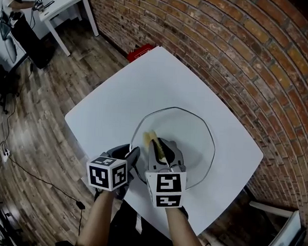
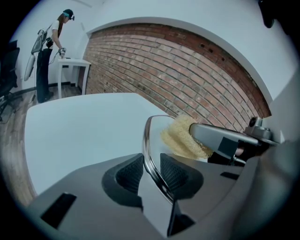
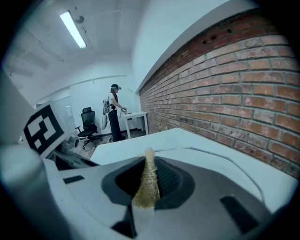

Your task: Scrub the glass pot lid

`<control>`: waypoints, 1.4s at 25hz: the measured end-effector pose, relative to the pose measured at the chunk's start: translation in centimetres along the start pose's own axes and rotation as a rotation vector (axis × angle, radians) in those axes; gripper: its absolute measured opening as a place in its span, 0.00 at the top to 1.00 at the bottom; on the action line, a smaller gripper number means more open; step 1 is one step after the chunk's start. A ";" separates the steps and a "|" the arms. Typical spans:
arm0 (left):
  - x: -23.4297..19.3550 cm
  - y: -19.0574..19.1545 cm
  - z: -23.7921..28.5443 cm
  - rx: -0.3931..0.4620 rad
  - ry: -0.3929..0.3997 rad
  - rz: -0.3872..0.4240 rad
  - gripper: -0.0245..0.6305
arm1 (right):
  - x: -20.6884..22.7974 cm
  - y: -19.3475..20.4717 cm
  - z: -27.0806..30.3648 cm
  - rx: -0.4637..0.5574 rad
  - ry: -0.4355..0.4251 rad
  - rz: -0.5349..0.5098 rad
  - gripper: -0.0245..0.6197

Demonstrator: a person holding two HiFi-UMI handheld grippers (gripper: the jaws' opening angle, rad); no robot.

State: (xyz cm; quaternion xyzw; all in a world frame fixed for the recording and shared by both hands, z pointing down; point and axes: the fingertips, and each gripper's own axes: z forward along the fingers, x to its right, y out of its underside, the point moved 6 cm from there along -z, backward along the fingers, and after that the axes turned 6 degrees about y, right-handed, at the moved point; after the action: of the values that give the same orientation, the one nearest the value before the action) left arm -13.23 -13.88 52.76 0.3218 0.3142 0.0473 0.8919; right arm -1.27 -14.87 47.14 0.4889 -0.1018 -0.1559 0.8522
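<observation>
The glass pot lid (image 1: 194, 137) lies on the white table (image 1: 124, 92) with its near-left edge lifted. My left gripper (image 1: 134, 155) is shut on that metal rim; in the left gripper view the rim (image 2: 146, 140) runs between the two pads (image 2: 129, 176). My right gripper (image 1: 160, 147) is shut on a yellow scrub sponge (image 1: 154, 140), which rests on the glass just right of the left gripper. From the left gripper the sponge (image 2: 180, 138) shows pressed against the lid. Seen from the right gripper, the sponge (image 3: 147, 180) stands edge-on between the jaws, and the lid's rim (image 3: 206, 152) curves beyond.
A brick wall (image 1: 240, 47) runs along the table's far and right sides. A red object (image 1: 141, 51) lies on the floor by the wall. A person (image 1: 16, 7) stands at a white desk (image 1: 65, 7) far left. An office chair (image 3: 88, 125) stands behind.
</observation>
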 end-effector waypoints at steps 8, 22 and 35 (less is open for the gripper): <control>-0.1 0.1 -0.1 -0.003 0.000 0.002 0.78 | 0.0 1.6 0.6 -0.047 0.016 -0.019 0.87; 0.0 0.1 -0.3 -0.002 -0.012 0.004 0.78 | 8.5 2.9 -1.2 -0.102 0.223 0.021 0.87; 0.3 0.0 -0.2 0.009 -0.019 0.011 0.78 | 15.3 3.5 -4.0 -0.119 0.414 0.065 0.87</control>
State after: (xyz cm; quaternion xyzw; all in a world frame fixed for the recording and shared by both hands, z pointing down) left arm -13.09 -13.71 52.45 0.3280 0.3040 0.0478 0.8931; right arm 14.83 -15.61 48.47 0.4559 0.0690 -0.0306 0.8868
